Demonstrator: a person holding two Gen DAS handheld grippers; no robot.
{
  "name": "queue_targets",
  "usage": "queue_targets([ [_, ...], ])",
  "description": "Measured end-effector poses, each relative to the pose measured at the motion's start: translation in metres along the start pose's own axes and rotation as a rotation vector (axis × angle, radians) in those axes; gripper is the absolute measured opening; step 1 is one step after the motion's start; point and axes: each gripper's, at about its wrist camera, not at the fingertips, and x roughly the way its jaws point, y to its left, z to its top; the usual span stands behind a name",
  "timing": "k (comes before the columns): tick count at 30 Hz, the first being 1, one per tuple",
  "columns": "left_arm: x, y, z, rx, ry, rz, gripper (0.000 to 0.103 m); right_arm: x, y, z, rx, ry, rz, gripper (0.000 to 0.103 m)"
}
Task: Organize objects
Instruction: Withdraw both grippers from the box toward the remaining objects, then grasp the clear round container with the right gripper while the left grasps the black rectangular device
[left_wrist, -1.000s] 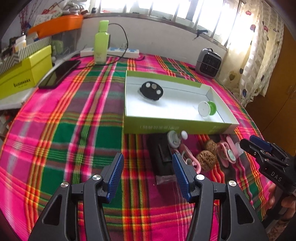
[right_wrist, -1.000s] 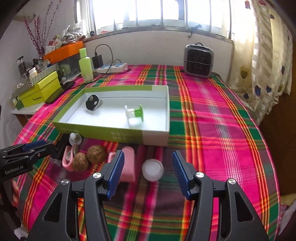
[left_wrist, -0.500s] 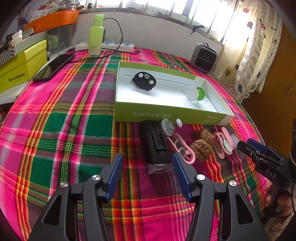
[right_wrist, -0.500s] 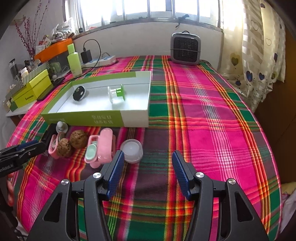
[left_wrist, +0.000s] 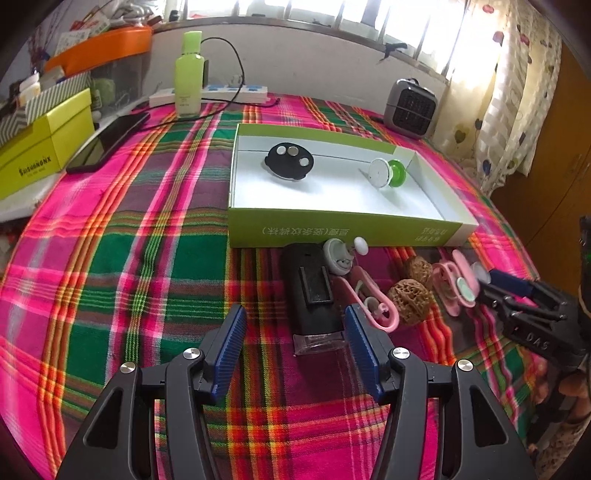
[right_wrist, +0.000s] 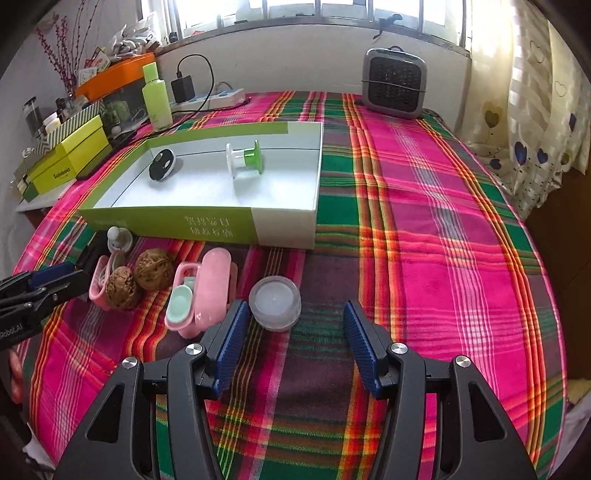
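A green and white box (left_wrist: 439, 199) (right_wrist: 284, 225) holds a black oval device (left_wrist: 290, 161) (right_wrist: 161, 165) and a green and white spool (left_wrist: 386, 172) (right_wrist: 244, 155). In front of it lie a black clipper (left_wrist: 312, 291), a small grey knob toy (left_wrist: 338, 254) (right_wrist: 119, 238), a pink clip (left_wrist: 373, 302), two walnuts (left_wrist: 410, 293) (right_wrist: 153, 268), a pink case (left_wrist: 458, 280) (right_wrist: 207, 291) and a clear round jar (right_wrist: 275, 302). My left gripper (left_wrist: 294, 328) is open, its fingers either side of the clipper's near end. My right gripper (right_wrist: 291, 325) is open just behind the jar.
A plaid cloth (right_wrist: 424, 221) covers the table. At the back stand a green bottle (left_wrist: 189, 74), a power strip (left_wrist: 236, 92) and a small grey heater (right_wrist: 394, 83). A yellow box (left_wrist: 40, 147) and a phone (left_wrist: 109, 142) lie at the left.
My left gripper has moved closer to the black clipper. My right gripper has shifted left toward the clear jar, which now sits just ahead between the fingers.
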Motion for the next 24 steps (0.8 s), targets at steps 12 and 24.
queue_targets([
  [12, 0.011, 0.003, 0.010, 0.038, -0.017, 0.052, 0.055, 0.005, 0.001, 0.005, -0.021, 0.008, -0.023, 0.055],
  [24, 0.014, 0.006, 0.015, 0.028, -0.021, 0.046, 0.051, 0.004, 0.001, 0.005, -0.021, 0.005, -0.024, 0.047],
])
